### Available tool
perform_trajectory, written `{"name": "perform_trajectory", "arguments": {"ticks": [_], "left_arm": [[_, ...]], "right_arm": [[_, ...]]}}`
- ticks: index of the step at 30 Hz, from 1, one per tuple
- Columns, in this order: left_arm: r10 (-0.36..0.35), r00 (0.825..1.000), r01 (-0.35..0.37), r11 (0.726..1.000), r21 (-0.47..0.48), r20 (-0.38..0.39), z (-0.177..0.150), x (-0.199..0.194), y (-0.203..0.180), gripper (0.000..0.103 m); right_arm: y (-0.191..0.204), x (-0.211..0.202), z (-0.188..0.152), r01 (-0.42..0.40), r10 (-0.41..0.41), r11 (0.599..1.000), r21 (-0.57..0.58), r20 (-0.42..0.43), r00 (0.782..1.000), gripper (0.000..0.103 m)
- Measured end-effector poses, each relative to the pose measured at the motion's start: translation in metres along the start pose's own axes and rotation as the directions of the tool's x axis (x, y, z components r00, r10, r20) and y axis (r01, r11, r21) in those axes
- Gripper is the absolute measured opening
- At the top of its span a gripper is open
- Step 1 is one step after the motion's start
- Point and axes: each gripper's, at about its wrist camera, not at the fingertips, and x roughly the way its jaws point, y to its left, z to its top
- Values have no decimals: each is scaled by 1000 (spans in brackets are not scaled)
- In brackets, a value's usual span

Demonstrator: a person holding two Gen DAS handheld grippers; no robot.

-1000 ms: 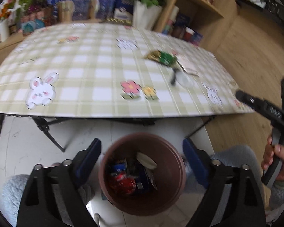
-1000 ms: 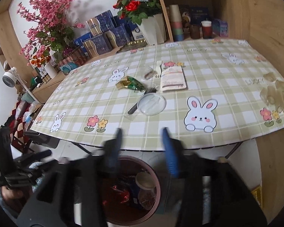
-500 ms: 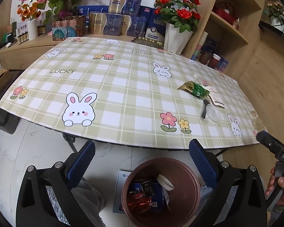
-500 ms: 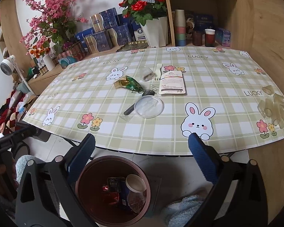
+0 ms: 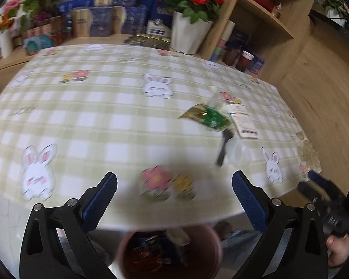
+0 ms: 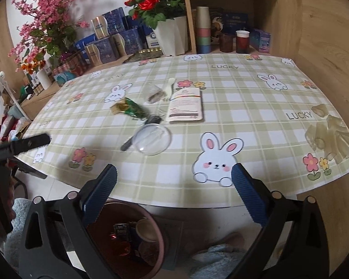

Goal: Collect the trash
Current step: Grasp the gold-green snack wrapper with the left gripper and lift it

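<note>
The left claw stands released, its blue pads wide apart with nothing between them, over the near edge of the bench. The right claw is released too, and its jaws have just been opening — nothing sits between them either; it hangs over the bench's near edge beside a printed bunny. Each claw shows in the other's view, held in a hand at the picture's side.

Below the bench edge, on the floor, stands a brown bin with wrappers and a small paper cup inside.

The trash left on the bench lies in one cluster near the middle: a green and gold wrapper, a clear round lid resting over a dark plastic fork, a white flat packet just beside them, and farther back a crumpled clear bag next to a pale plastic spoon. Well apart, at the bench's right edge, lies a crumpled clear plastic glove.

Behind the bench — a white pot of red roses, blue boxes and stacked cups on a wooden shelf.
</note>
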Motion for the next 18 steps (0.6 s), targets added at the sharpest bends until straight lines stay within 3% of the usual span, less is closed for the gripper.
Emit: {"name": "perform_trajectory", "arguments": {"ticks": [5,10,18], "left_arm": [[-59,996,57,998,-29,-61,35,50,-27,97],[-54,996,49,997,-62,-74,62,89,-45,96],[-3,992,-16,988,-153,-127,88,147,-45,75]], "right_arm": [[-15,15,4,32,-32,999,-12,-26,999,97],[-28,29,8,33,-34,999,-25,-26,999,97],[-39,48,18,20,-22,998,-53,-37,999,97]]}}
